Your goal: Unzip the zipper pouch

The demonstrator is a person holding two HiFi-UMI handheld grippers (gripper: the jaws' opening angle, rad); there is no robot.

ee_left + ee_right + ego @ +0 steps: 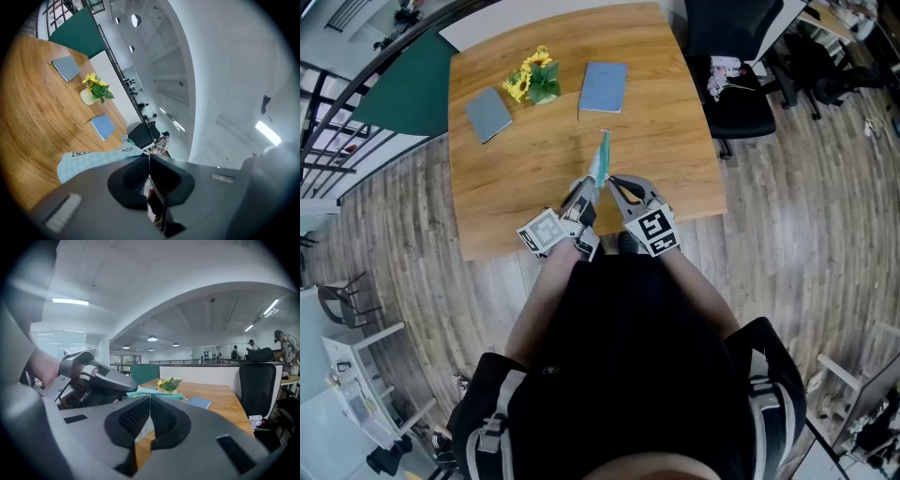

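A light teal checked zipper pouch (pixel 602 161) hangs edge-on above the wooden table (pixel 675 141), between both grippers. My left gripper (pixel 588 194) is shut, its jaws pinching the near end of the pouch (pixel 91 159). Just to its right, my right gripper (pixel 615 184) is also shut, and pale pouch fabric (pixel 146 426) shows behind its closed jaws. The teal edge of the pouch (pixel 157 393) runs on past them toward the left gripper (pixel 93 376). The zipper pull is hidden.
Two blue-grey notebooks (pixel 489 113) (pixel 603 87) and a small pot of yellow flowers (pixel 534 77) sit at the far side of the table. A black office chair (pixel 736 94) stands at the right. A green panel (pixel 412 84) is at the far left.
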